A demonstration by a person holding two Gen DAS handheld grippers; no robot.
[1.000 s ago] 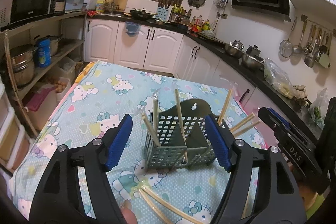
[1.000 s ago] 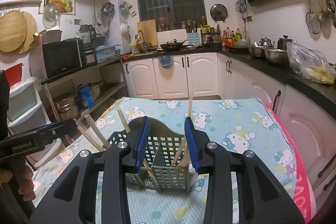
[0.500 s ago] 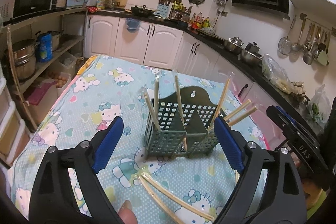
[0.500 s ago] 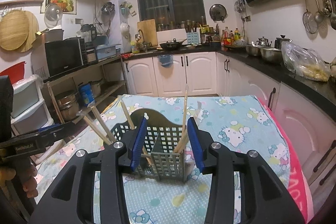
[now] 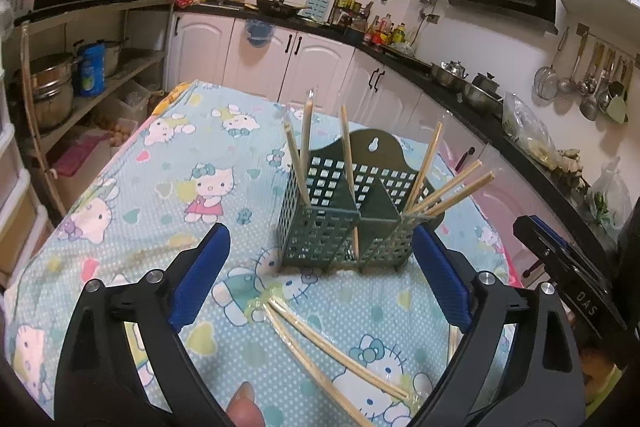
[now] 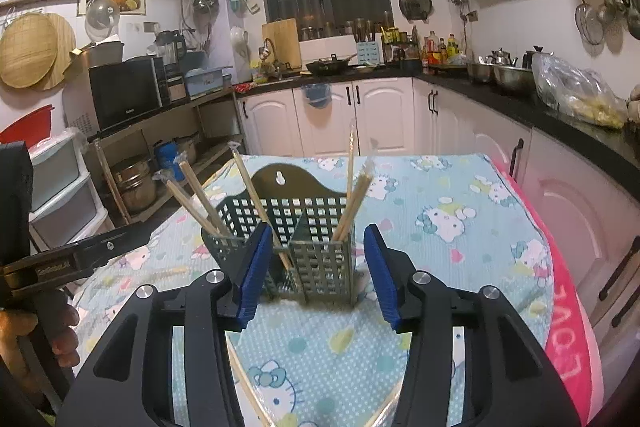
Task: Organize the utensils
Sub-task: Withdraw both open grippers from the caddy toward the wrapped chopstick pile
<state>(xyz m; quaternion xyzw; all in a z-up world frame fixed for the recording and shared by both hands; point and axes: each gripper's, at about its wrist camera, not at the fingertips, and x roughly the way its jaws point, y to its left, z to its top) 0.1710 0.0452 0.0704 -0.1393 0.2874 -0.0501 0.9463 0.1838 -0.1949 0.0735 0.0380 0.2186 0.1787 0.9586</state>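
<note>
A dark green perforated utensil holder point(image 5: 344, 223) stands on the Hello Kitty tablecloth point(image 5: 168, 187), with several wooden chopsticks point(image 5: 306, 147) standing in its compartments. It also shows in the right wrist view point(image 6: 296, 239). A wrapped pair of chopsticks point(image 5: 328, 355) lies on the cloth in front of it, between my left gripper's fingers. My left gripper point(image 5: 320, 279) is open wide and empty, just short of the holder. My right gripper point(image 6: 316, 275) is open and empty, with the holder just beyond its blue pads point(image 6: 252, 267).
The right gripper's body point(image 5: 568, 287) shows at the right of the left wrist view; the left gripper's body point(image 6: 72, 259) shows at the left of the right wrist view. White cabinets point(image 6: 340, 115) and a black counter point(image 5: 460, 91) run behind and to the right. Shelves point(image 5: 80, 83) stand left.
Both grippers have drawn back from the holder and risen a little. The right gripper's jaws have opened wider; the left gripper's jaws also spread further apart.
</note>
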